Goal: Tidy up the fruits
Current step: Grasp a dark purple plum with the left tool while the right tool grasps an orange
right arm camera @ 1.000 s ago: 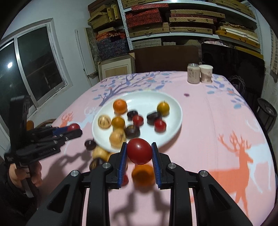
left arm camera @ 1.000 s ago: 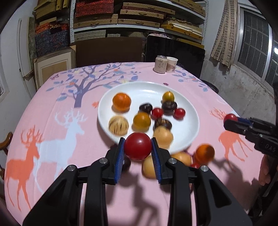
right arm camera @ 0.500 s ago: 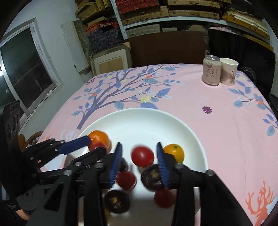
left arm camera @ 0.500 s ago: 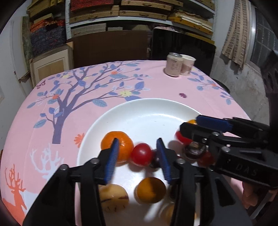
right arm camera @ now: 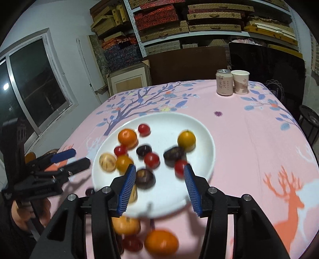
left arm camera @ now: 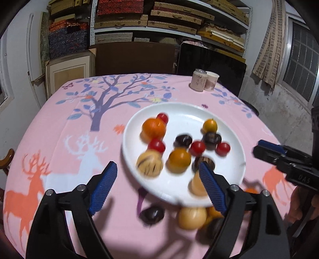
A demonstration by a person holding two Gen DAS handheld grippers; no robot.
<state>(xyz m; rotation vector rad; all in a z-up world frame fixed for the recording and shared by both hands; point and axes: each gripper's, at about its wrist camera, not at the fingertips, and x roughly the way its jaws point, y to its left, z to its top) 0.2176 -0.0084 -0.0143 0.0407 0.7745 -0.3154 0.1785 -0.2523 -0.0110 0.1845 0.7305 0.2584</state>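
both tongs, left tongs (left arm camera: 157, 185) and right tongs (right arm camera: 158, 185), opening, empty, over the fruit plate (left arm camera: 235, 137).

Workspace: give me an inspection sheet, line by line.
Surface: pink tablecloth with tree and deer print.
Job's things: white plate holds mixed fruits; several more fruits lie on the cloth at its near edge.
Clutter: can and paper cup at the far side.
Grippers: left hand-held gripper and right hand-held gripper both opening, nothing between the jaws.
Cables: nothing seen.
Surroundings: shelves of boxes, window.
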